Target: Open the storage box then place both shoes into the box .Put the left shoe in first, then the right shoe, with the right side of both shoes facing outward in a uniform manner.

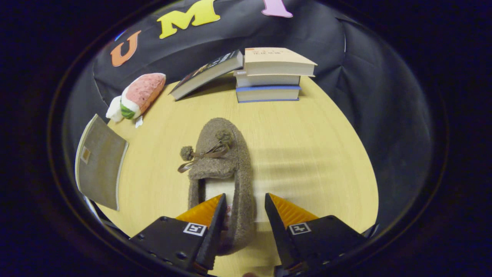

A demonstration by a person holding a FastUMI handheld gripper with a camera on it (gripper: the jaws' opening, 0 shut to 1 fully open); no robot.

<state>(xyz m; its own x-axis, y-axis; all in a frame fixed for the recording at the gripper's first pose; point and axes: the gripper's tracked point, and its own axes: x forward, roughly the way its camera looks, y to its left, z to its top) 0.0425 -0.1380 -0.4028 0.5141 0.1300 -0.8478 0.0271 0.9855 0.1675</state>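
Gripper [243,207] low over the table [307,154], jaws partly open and straddling the right-hand wall of the shoe's heel. One finger sits inside the heel opening against the lining; the other stands on the outside with a gap of bare table showing between it and the fuzzy wall. So not clamped: at most one finger touches, nothing is held.

Shoe [221,173]: brown fuzzy slipper, flat on its sole, heel between the fingers, toe pointing away. A ribbon bow with two pompoms [205,152] lies across the vamp just ahead of the fingers, one pompom hanging off the left side.

Beyond and to the left, a grey flat panel [100,165] stands tilted at the table's edge (likely the storage box or its lid; cannot tell which, nor whether it is open). Further off, a plush toy [136,96] near the back wall, then a stack of books [271,75] with one book [207,73] leaning on it.

Risks, as a judgement:
- Heel wall is soft; closing on it may crush or fold it, and the shoe could swing toe-down once lifted.
- Grip sits far back, so the toe's weight may twist the shoe and spoil the outward-facing side.
- Only one shoe visible here; which foot it is I cannot confirm, so the order could go wrong.
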